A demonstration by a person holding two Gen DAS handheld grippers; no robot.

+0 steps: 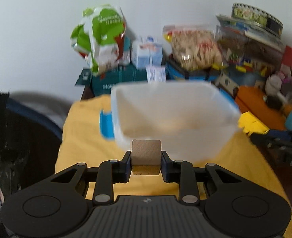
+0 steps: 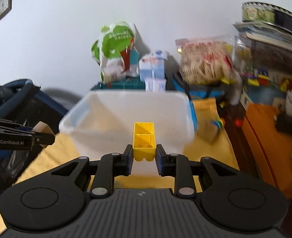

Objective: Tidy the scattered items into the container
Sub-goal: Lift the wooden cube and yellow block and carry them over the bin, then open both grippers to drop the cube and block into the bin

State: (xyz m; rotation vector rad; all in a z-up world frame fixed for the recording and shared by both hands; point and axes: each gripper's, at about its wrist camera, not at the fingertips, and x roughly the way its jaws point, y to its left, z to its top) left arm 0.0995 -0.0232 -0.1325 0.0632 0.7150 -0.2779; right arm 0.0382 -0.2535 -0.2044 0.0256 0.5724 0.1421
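My left gripper [image 1: 146, 158] is shut on a plain wooden cube [image 1: 146, 155], held above the yellow cloth just short of the white plastic container [image 1: 215, 99]. The right gripper [image 2: 144, 152] is shut on a hollow yellow plastic block [image 2: 144, 140] with its open side up, close to the container's [image 2: 82, 109] near wall. At the left edge of the right wrist view the left gripper [image 2: 40, 133] shows with the cube [image 2: 42, 130] between its fingers. The container looks empty inside. A yellow block [image 1: 252, 123] lies right of it.
A blue lid [image 1: 106, 125] lies under the container on the yellow cloth [image 1: 80, 138]. Behind stand a green bag [image 1: 98, 37], a blue-white carton [image 1: 147, 53], a snack bag [image 1: 195, 49] and piled clutter [image 1: 251, 45] at right. A dark mesh basket [image 1: 16, 138] sits left. An orange surface [image 2: 265, 138] lies right.
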